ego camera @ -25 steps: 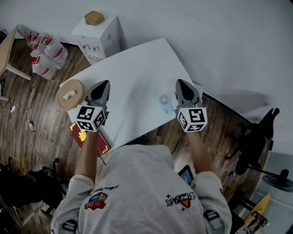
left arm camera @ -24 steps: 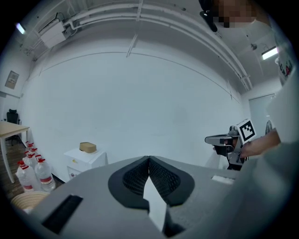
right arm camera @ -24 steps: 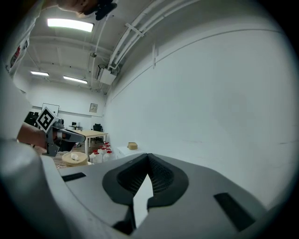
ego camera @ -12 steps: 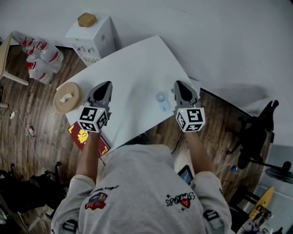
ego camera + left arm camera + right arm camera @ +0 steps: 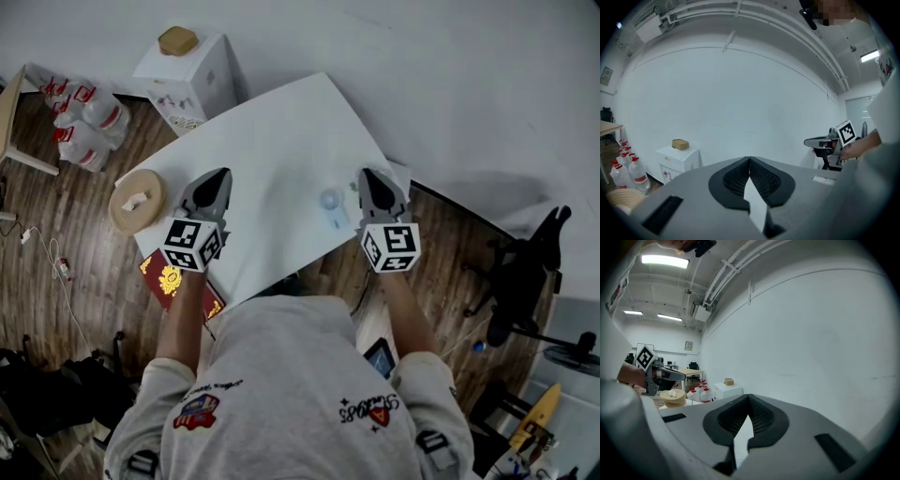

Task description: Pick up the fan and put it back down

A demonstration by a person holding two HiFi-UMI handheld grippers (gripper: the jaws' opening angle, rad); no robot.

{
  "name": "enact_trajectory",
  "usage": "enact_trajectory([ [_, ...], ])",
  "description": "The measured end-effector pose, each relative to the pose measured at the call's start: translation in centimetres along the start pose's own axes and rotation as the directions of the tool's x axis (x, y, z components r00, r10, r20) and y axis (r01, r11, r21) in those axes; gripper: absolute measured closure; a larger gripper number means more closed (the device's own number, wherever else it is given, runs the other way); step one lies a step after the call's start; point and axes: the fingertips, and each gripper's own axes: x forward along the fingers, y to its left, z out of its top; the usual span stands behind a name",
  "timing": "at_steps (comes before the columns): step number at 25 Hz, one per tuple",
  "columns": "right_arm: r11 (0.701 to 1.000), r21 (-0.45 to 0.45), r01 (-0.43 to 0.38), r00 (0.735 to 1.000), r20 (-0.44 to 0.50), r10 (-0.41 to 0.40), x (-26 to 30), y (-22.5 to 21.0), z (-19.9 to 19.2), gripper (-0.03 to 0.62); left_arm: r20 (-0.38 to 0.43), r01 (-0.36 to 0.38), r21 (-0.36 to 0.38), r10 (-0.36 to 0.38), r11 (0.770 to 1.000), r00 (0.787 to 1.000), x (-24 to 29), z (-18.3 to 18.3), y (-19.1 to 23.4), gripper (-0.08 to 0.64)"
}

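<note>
Grey fingers (image 5: 733,178) together, empty: left gripper (image 5: 220,172), right gripper (image 5: 367,173); fan (image 5: 332,203) untouched.

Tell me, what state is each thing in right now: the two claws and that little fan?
left claw: shut, nothing in it.
right claw: shut, nothing in it, just right of the fan.
fan: lying on the white table, untouched by either claw.
</note>
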Motion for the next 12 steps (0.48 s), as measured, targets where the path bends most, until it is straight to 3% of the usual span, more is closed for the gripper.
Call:
enact_trajectory([
  [12,1.0,0.007,-0.019,1.0,-0.011,0.019,0.81,0.15,-0.49,0.591,-0.016,-0.019,-0.013,0.018,1.0,1.0,-0.08,-0.75,0.56,0.555],
])
